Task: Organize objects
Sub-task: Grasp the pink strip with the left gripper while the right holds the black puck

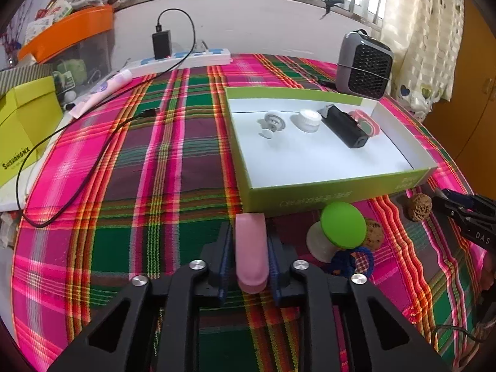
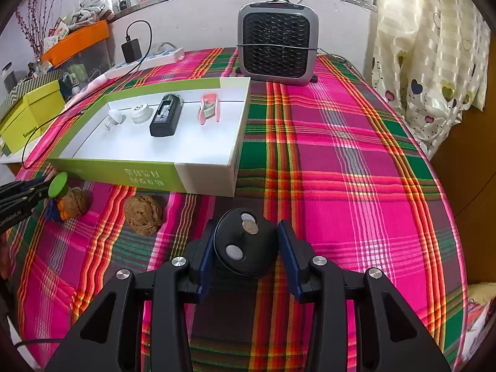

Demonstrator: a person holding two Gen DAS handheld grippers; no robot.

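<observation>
Meanwhile, on a table spread with a pink-and-green plaid cloth (image 2: 356, 161), the left gripper (image 1: 251, 249) is clamped tight on a slim pink case (image 1: 250, 252), its blue pads (image 1: 225, 259) pressing both long sides of the case, which lies lengthwise just in front of a shallow green-and-white box (image 1: 334, 190). The right gripper (image 2: 246, 249) is closed partway around a round black device (image 2: 245, 246) with two pale buttons and a coin-like disc on top; the left pad touches its flank, while whether the right pad makes contact cannot be told. Inside the box, lined up along the far wall, sit a white clip-like piece (image 2: 114, 117), a white round cap (image 2: 142, 113), a black rectangular gadget (image 2: 166, 117) and a pink-and-green item (image 2: 209, 108). On the cloth in front of the box rest two walnuts (image 2: 143, 214), one beside a green-topped white knob (image 1: 341, 228) and a blue woven cord (image 1: 352, 259). A grey fan heater (image 2: 277, 43) stands behind the box, near a white power strip (image 1: 186, 59) with a black charger (image 1: 161, 44) plugged in.
</observation>
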